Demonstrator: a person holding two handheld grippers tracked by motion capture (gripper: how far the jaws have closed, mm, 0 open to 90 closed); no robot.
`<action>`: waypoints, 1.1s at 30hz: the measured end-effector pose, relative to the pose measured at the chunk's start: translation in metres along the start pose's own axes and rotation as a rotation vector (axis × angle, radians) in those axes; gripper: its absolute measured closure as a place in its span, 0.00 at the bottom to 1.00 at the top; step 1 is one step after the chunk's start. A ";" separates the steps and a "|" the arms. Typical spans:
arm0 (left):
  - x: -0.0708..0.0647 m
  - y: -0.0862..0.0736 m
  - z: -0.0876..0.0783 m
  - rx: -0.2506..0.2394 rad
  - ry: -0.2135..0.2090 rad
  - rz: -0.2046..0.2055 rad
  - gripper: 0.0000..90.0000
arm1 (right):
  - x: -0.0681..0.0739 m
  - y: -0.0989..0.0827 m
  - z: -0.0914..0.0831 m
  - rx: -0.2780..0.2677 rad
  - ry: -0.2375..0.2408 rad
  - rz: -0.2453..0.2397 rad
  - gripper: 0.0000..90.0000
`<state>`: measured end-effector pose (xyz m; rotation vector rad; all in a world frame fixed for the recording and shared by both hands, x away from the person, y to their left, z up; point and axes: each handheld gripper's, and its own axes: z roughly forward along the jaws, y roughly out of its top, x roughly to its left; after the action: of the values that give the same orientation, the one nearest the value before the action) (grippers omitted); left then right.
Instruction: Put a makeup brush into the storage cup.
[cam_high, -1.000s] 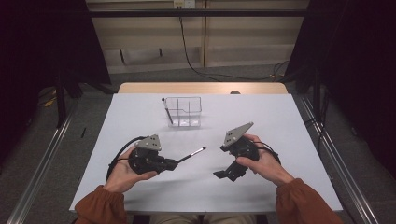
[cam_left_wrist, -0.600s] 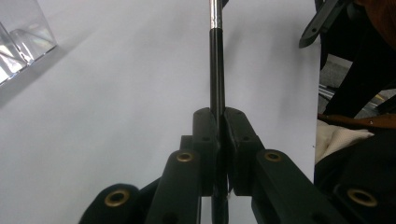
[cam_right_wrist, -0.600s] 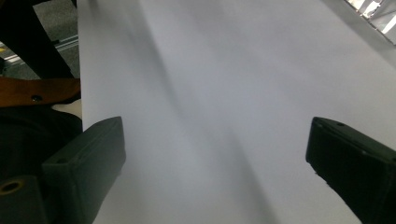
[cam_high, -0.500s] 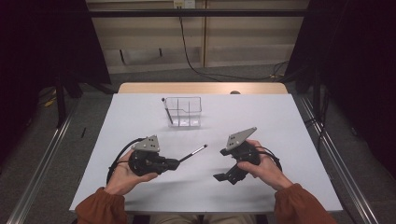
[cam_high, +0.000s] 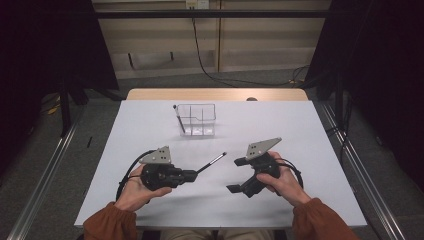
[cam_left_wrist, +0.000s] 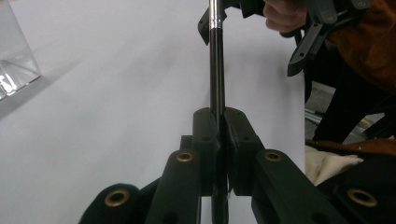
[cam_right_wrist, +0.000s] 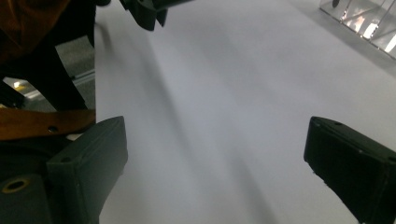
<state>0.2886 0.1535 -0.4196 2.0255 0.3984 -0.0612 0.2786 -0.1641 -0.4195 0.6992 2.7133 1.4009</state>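
White tabletop (cam_high: 150, 130) fills the high view: one pen stands in the clear organizer (cam_high: 196, 120). Left gripper (cam_left_wrist: 218, 122) view: jaws pinch a second black pen (cam_left_wrist: 215, 70), not yet binned. Right gripper (cam_right_wrist: 215, 154) view: jaws spread, empty.

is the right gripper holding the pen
No, the right gripper has its jaws wide apart with bare table between them; the pen is clamped in the left gripper.
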 end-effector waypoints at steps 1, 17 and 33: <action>0.000 0.000 0.000 -0.009 -0.004 -0.001 0.93 | 0.000 0.000 0.000 -0.008 0.006 0.003 0.07; -0.001 0.000 0.009 -0.067 0.003 0.005 0.93 | 0.003 0.001 0.004 -0.171 0.024 -0.034 0.08; -0.004 0.001 0.016 -0.081 0.003 0.018 0.93 | 0.002 0.004 0.006 -0.278 0.046 -0.007 0.06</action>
<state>0.2870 0.1381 -0.4255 1.9494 0.3787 -0.0305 0.2797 -0.1561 -0.4196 0.6433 2.4757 1.7652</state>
